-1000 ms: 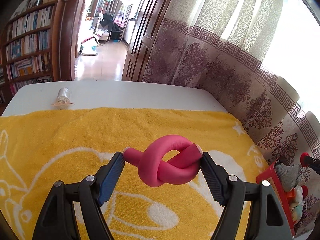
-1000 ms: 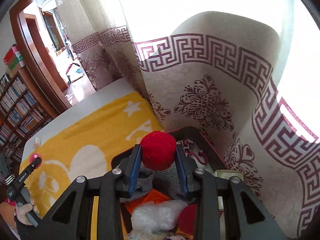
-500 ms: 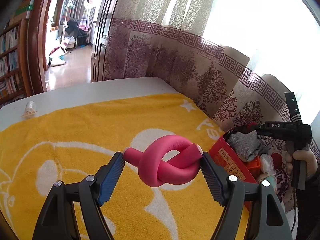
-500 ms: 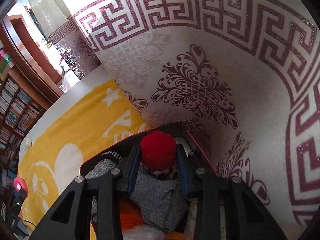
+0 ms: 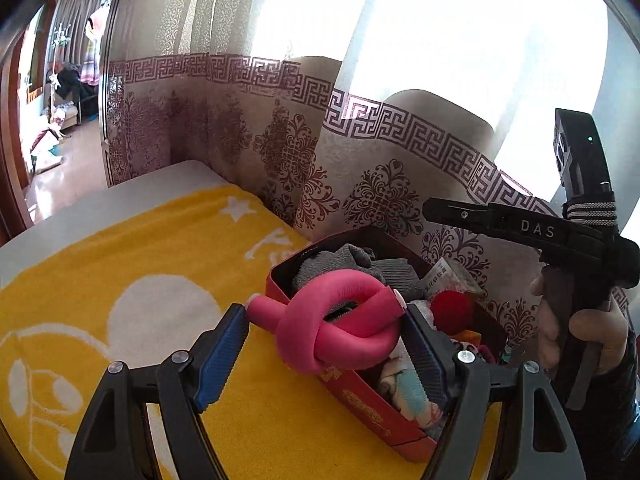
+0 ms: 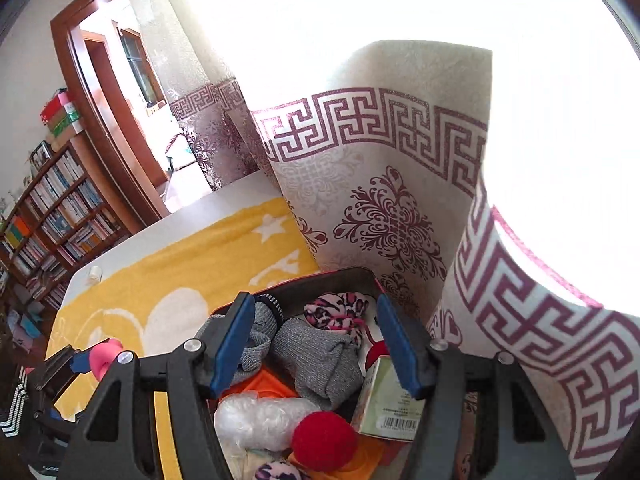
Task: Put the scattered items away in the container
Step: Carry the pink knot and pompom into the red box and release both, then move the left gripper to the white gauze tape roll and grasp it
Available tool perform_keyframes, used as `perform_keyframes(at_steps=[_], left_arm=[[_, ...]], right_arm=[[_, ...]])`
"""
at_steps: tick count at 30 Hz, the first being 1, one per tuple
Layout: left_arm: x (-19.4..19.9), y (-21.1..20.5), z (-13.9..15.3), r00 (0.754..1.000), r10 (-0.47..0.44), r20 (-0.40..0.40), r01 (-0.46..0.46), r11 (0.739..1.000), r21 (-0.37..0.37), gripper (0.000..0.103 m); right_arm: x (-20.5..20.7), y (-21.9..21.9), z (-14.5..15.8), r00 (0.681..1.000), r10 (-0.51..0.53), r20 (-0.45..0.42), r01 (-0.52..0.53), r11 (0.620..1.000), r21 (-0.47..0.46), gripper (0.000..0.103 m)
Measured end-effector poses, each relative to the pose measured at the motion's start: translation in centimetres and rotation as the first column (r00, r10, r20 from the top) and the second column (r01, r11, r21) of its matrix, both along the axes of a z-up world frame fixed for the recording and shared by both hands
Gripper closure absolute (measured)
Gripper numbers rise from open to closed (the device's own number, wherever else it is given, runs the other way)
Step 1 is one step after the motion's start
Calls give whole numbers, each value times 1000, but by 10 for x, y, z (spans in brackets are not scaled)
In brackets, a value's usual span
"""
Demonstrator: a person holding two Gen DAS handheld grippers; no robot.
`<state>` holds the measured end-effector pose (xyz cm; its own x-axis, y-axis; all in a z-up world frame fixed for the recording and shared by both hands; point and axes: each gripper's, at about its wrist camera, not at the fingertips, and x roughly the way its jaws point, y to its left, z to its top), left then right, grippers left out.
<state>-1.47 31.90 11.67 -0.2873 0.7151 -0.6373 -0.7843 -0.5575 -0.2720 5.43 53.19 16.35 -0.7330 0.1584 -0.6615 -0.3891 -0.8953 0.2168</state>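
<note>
My left gripper point(image 5: 326, 330) is shut on a pink knotted foam tube point(image 5: 338, 322) and holds it above the near-left edge of the red box point(image 5: 360, 400). The box stands on the yellow towel point(image 5: 120, 264) and holds grey socks point(image 5: 384, 272), a red ball point(image 5: 452, 308) and other small items. My right gripper point(image 6: 316, 344) is open and empty above the box point(image 6: 320, 278). The red ball point(image 6: 324, 442) lies loose in the box below it, beside grey socks point(image 6: 320, 360) and a small carton point(image 6: 388, 400). The right gripper's body shows in the left wrist view point(image 5: 520, 228).
A patterned curtain point(image 5: 280, 152) hangs directly behind the box. The white table point(image 6: 224, 204) extends past the towel, with a small roll point(image 6: 95, 273) on its far corner. A bookshelf point(image 6: 52, 208) and a doorway stand beyond.
My right gripper opened and let the red ball drop into the box, then rose. My left gripper carried the pink tube rightward to the box's edge.
</note>
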Motion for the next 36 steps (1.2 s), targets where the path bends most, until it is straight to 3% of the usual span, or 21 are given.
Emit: perform_keyframes(at_steps=[4, 8, 17, 25, 36], left_arm=[[11, 31, -2, 999, -45, 11, 45, 999, -1, 24], [20, 63, -5, 997, -79, 5, 79, 997, -15, 24], [16, 109, -23, 993, -107, -51, 101, 989, -110, 22], [17, 87, -15, 993, -115, -30, 113, 991, -65, 18], [-14, 7, 1, 999, 34, -5, -34, 999, 22, 18]], right_arm=[[28, 0, 15, 996, 0, -87, 2, 1000, 24, 26], [46, 4, 20, 991, -4, -131, 8, 999, 37, 25], [53, 15, 12, 989, -16, -145, 18, 1000, 7, 25], [44, 9, 4, 991, -12, -134, 9, 1000, -21, 25], [27, -38, 11, 986, 74, -147, -78, 997, -20, 25]])
